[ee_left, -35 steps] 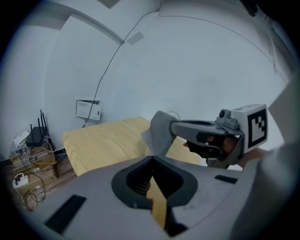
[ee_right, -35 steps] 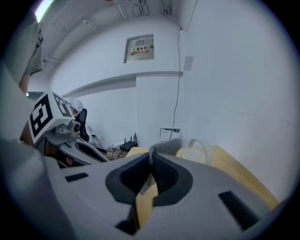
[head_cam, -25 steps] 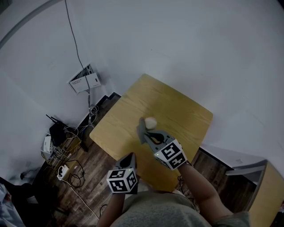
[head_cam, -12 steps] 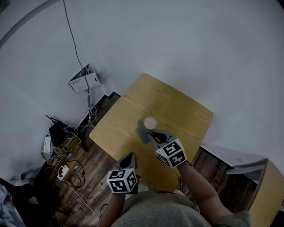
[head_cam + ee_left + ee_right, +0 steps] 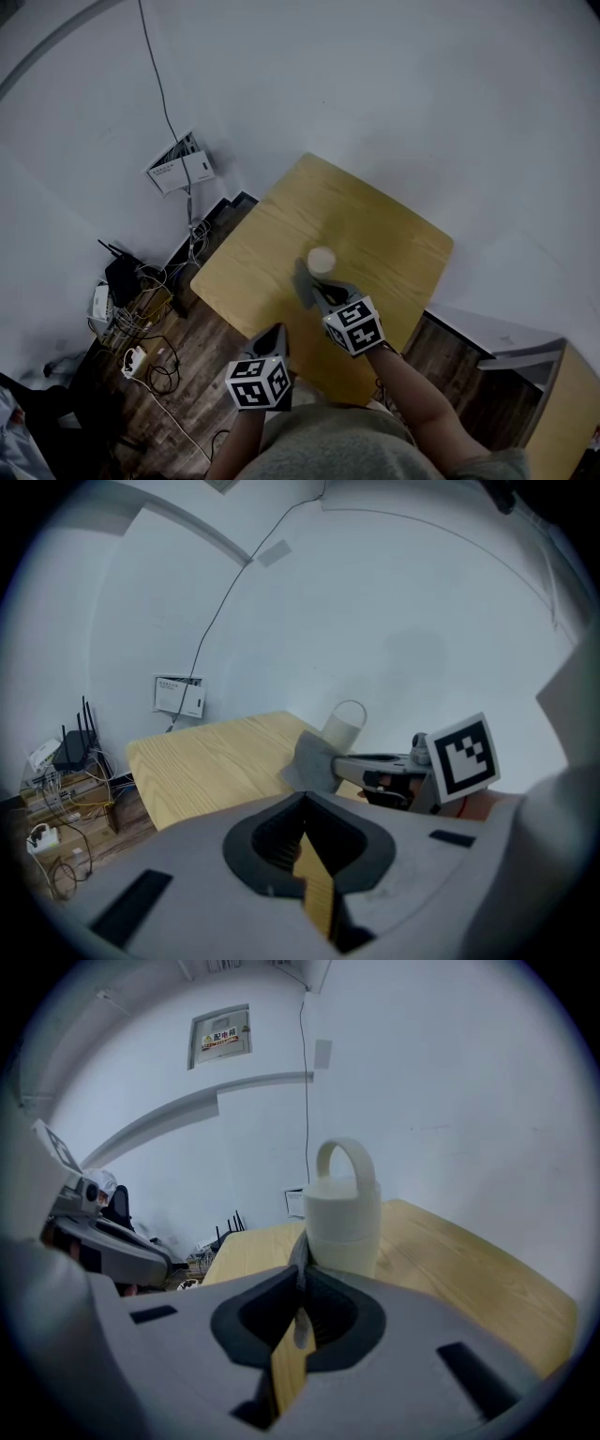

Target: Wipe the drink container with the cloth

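The right gripper [image 5: 314, 292] pinches the grey cloth [image 5: 302, 281] in its fingers, against the white drink container [image 5: 321, 260] standing mid-surface [image 5: 384, 230]. The left gripper's [image 5: 278, 330] fingers are closed, empty. Wiping looks underway, unfinished.

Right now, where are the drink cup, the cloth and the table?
drink container [image 5: 342, 1227], right gripper view, its white body.
cloth [image 5: 307, 761], left gripper view, its middle.
table [image 5: 375, 225], head view, bare wooden top.
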Available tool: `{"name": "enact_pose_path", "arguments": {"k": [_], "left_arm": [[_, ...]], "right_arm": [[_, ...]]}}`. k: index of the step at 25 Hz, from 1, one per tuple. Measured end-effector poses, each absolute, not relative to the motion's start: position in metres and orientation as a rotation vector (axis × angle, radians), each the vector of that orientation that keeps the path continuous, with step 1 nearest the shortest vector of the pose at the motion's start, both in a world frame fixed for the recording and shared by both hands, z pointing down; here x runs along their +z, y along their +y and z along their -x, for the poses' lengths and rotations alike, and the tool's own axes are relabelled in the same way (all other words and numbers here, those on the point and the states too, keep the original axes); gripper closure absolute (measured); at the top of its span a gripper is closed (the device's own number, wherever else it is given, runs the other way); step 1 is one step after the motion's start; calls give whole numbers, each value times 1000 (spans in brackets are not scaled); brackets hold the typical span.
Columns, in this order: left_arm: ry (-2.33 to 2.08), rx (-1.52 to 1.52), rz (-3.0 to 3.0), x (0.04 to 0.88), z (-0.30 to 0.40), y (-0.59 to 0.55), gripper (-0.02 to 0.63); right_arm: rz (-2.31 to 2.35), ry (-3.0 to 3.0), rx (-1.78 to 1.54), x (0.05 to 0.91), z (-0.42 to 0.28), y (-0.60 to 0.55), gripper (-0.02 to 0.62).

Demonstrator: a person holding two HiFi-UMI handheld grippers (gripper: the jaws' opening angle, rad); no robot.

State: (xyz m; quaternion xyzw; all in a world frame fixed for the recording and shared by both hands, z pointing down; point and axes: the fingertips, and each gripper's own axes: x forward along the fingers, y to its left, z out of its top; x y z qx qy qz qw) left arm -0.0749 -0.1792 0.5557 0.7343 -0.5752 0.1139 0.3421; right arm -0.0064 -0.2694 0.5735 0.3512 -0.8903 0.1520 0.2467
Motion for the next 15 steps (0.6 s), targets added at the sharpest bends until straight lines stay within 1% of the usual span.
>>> {"name": "enact_pose_path", "arguments": {"k": [15], "left_arm": [[-1499, 301, -1903, 558, 75, -178, 604]], "right_arm": [[-959, -2309, 456, 620, 2, -267, 588]]}}
